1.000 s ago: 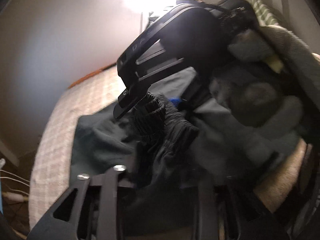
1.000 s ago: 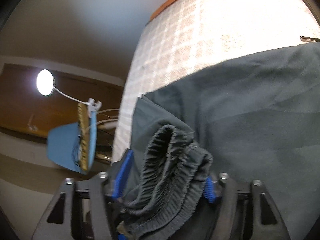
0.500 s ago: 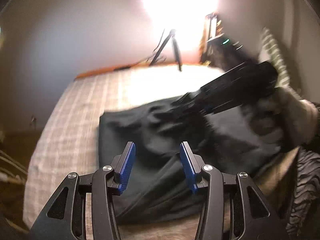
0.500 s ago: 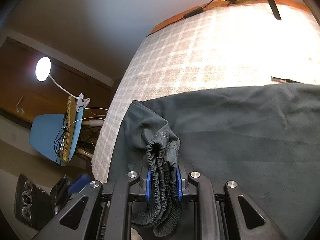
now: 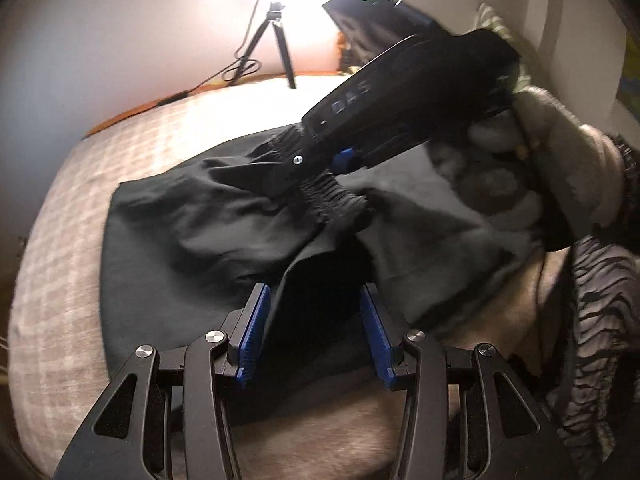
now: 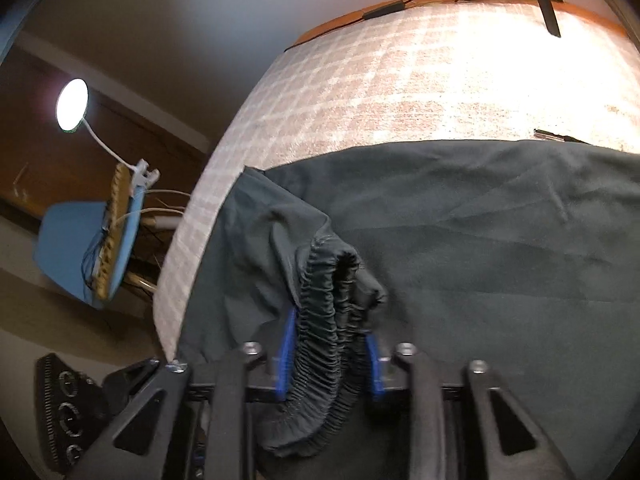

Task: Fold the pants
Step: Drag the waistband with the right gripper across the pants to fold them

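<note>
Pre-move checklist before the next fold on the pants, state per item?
1. Right claw grips the waistband: ok, the elastic sits bunched between its blue pads.
2. Left claw has cloth: not ok, it is open, pads apart over the pants, pinching nothing.
3. Pants flat on the bed: not ok, rumpled near the waistband.
4. Pants fully on the bed: cannot tell, one corner lies at the bed's edge.
5. Fold area free: not ok, a pile of clothes sits against the pants.
6. Tripod clear of the pants: ok, it stands at the bed's far end.

One pants (image 5: pixel 224 220), two hand-held grippers (image 5: pixel 314 332)
</note>
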A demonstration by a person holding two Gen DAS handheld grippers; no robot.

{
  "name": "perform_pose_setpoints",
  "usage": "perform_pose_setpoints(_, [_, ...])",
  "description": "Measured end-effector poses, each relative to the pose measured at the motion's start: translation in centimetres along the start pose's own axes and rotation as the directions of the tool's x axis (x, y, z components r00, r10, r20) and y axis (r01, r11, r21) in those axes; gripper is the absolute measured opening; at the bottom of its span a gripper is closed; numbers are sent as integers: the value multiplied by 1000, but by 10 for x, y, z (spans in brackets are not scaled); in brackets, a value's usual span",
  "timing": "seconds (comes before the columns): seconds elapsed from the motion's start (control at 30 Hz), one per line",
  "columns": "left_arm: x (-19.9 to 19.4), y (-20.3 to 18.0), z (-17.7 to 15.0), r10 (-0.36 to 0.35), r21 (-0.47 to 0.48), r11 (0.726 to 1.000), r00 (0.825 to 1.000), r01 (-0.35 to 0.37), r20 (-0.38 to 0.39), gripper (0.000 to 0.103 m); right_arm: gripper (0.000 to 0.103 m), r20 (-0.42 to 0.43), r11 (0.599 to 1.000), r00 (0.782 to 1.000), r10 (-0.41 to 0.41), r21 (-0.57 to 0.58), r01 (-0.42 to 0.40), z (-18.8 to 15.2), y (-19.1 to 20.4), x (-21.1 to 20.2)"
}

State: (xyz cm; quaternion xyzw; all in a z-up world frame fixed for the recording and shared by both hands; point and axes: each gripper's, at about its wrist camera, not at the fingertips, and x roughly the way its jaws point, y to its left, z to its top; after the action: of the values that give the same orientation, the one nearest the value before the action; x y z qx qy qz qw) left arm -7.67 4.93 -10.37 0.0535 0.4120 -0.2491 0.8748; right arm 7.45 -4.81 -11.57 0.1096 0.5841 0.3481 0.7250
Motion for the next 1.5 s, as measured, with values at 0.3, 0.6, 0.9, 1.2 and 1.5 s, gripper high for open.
perform_pose_setpoints(0.3, [-32,26,17,-66,-113,991,993,77,100,45,15,52,1000,999,-4,15,4,3,-3,-19])
perform_pose_setpoints(0.6, [-40,71,27,180,-206,966,978,-156,104,45,15,57,999,998,-39,-3,39,-2,-7,-52])
perform_pose_setpoints(0.9, [-6,24,33,141,-44,989,988,-138,66,45,15,74,991,989,-131,45,128,-18,-47,-109])
perform_pose_setpoints(1.2, [23,-10,50,90,40,995,995,-91,35,45,15,99,971,970,-221,117,209,-43,-93,-164])
perform_pose_setpoints(1.5, [45,-41,68,40,102,994,999,-43,25,45,15,112,941,945,-306,188,282,-66,-136,-218])
